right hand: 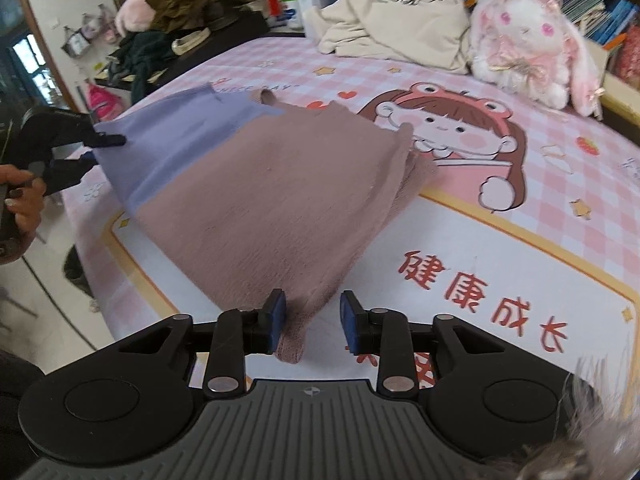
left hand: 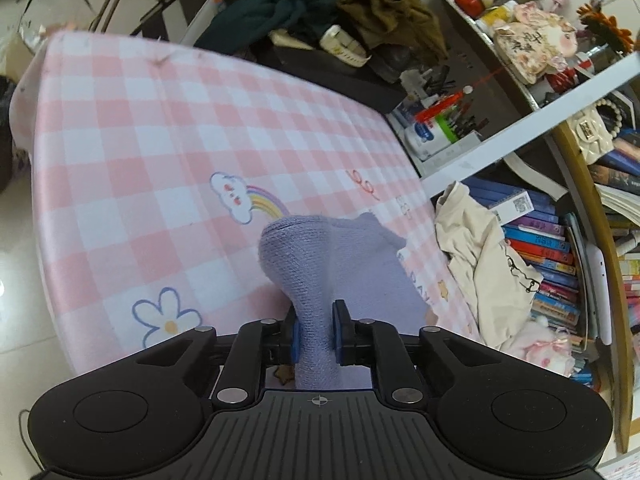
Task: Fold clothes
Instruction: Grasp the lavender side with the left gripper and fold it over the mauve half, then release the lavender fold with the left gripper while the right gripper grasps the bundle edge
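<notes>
My left gripper (left hand: 314,332) is clamped on a bunched fold of the lilac end of the garment (left hand: 320,264); the cloth fills the gap between the blue pads and rises in a twisted column off the checked sheet (left hand: 160,140). From the right wrist I see that same gripper (right hand: 100,148) at the far left, my hand (right hand: 20,204) on its handle, pinching the lilac edge and lifting it.

The garment (right hand: 272,200) lies across the sheet (right hand: 520,248), part lilac, part dusty pink, the pink part spreading toward my right gripper (right hand: 312,324). A pink corner sits between that gripper's pads, against the left pad (right hand: 278,320); a gap shows beside the right pad, so the jaws are not pressing on it.

Beyond the garment, a cream top (right hand: 392,28) is heaped at the sheet's far edge, with a plush rabbit (right hand: 524,44) just beside it. Books (left hand: 548,256) are stacked by the bed, and dark clothes (left hand: 304,4) are piled past the far corner.
</notes>
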Available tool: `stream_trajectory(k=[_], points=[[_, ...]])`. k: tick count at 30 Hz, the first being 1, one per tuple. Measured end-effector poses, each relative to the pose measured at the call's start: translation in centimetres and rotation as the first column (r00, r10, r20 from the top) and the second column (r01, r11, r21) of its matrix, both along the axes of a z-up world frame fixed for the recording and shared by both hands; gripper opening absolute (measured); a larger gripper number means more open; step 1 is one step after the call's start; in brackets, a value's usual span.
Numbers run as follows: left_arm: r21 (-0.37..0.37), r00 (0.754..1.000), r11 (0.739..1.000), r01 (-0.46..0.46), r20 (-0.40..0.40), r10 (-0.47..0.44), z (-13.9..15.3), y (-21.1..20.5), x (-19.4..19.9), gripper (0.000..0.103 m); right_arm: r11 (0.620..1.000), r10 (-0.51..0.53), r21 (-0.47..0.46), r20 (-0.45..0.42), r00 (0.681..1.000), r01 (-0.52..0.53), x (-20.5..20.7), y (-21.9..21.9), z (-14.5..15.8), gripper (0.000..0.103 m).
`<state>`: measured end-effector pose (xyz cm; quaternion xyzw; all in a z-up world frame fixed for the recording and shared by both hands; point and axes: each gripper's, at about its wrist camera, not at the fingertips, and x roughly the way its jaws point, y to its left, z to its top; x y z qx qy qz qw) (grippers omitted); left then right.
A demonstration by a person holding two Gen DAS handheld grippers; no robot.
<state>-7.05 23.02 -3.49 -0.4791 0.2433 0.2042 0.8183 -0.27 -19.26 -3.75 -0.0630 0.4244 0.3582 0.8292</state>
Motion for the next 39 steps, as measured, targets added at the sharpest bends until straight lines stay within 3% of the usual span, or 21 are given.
stream_trajectory(k=[4, 11, 19, 22, 25, 28, 30, 32, 34, 36, 39], points=[[0.035, 0.999, 0.999, 0.011, 0.035, -0.012, 1.6, -1.0, 0.1, 0.010, 0.999, 0.036, 0.025, -0.031, 0.999, -0.035, 0.7, -0.3, -0.5, 0.023], [0.129, 0.985, 0.986, 0.106, 0.119, -0.121, 6.4, -4.5, 1.2, 0.010, 0.995, 0.067, 0.079, -0.082, 0.994, -0.061, 1.7, -1.1, -1.0, 0.023], [0.240, 0.933, 0.936, 0.258, 0.188, -0.306, 11.4, -11.3, 2.5, 0.010, 0.990, 0.106, 0.103, -0.095, 0.990, -0.096, 2.2, -1.5, -1.2, 0.023], [0.306, 0.895, 0.882, 0.358, 0.155, -0.418, 12.2, -15.0, 2.4, 0.010, 0.988, 0.115, 0.111, -0.101, 0.988, -0.104, 2.4, -1.6, -1.3, 0.023], [0.344, 0.844, 0.810, 0.475, 0.080, -0.530, 11.8, -19.1, 2.0, 0.010, 0.987, 0.119, 0.125, -0.113, 0.986, -0.105, 2.6, -2.0, -1.4, 0.023], [0.337, 0.761, 0.699, 0.630, -0.092, -0.642, 8.7, -23.9, 2.1, 0.019, 0.985, 0.117, 0.140, -0.131, 0.984, -0.098, 2.8, -2.6, -1.5, 0.024], [0.283, 0.672, 0.612, 0.738, -0.232, -0.703, 5.4, -26.5, 2.6, 0.029, 0.985, 0.107, 0.154, -0.153, 0.982, -0.083, 3.0, -3.2, -1.5, 0.026], [0.290, 0.628, 0.558, 0.778, -0.312, -0.714, 3.4, -28.1, 2.6, 0.035, 0.984, 0.090, 0.164, -0.174, 0.981, -0.062, 3.4, -4.1, -1.6, 0.029], [0.295, 0.617, 0.544, 0.785, -0.302, -0.727, 2.9, -28.6, 2.6, 0.056, 0.984, 0.073, 0.174, -0.192, 0.979, -0.039, 3.7, -4.9, -1.5, 0.032], [0.273, 0.616, 0.555, 0.786, -0.262, -0.743, 3.5, -28.5, 2.5, 0.068, 0.983, 0.055, 0.181, -0.208, 0.977, -0.017, 3.9, -5.6, -1.4, 0.034], [0.285, 0.625, 0.565, 0.774, -0.204, -0.754, 5.3, -28.1, 1.9, 0.068, 0.981, 0.021, 0.194, -0.216, 0.976, 0.022, 4.1, -6.8, -0.6, 0.039]])
